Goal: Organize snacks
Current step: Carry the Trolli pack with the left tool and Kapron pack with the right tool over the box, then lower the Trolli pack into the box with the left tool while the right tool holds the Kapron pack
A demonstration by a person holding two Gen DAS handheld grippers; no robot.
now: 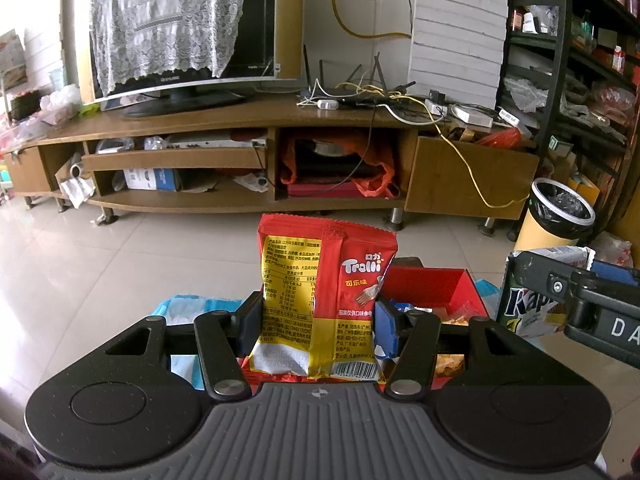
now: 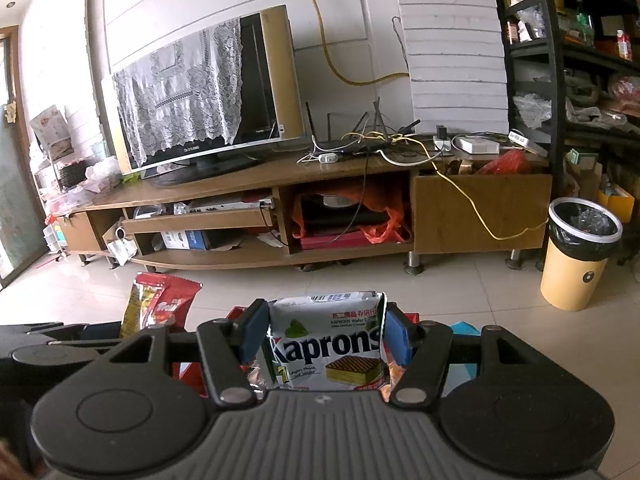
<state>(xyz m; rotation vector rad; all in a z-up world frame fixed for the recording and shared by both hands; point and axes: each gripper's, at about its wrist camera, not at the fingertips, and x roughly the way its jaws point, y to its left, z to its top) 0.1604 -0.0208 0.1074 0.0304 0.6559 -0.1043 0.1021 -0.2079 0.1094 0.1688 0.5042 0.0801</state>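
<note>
Snacks ride upright for sorting: left gripper (image 1: 318, 322) clamps the Trolli gummy bag (image 1: 326, 288) at frame centre above the red box (image 1: 432, 284); right gripper (image 2: 326, 334) pinches the Kaprons wafer pack (image 2: 328, 344) at lower centre.

Black claw (image 1: 318, 322) — blue pads (image 1: 386, 328), silver screws

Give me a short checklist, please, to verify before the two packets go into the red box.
1. Left gripper shut on the Trolli packet: ok.
2. Right gripper shut on the Kaprons packet: ok.
3. Red box is open on top: ok.
4. Free room in the box for both packets: cannot tell, snacks already lie inside and the grippers hide most of it.
5. The two grippers are apart from each other: ok, though close.
</note>
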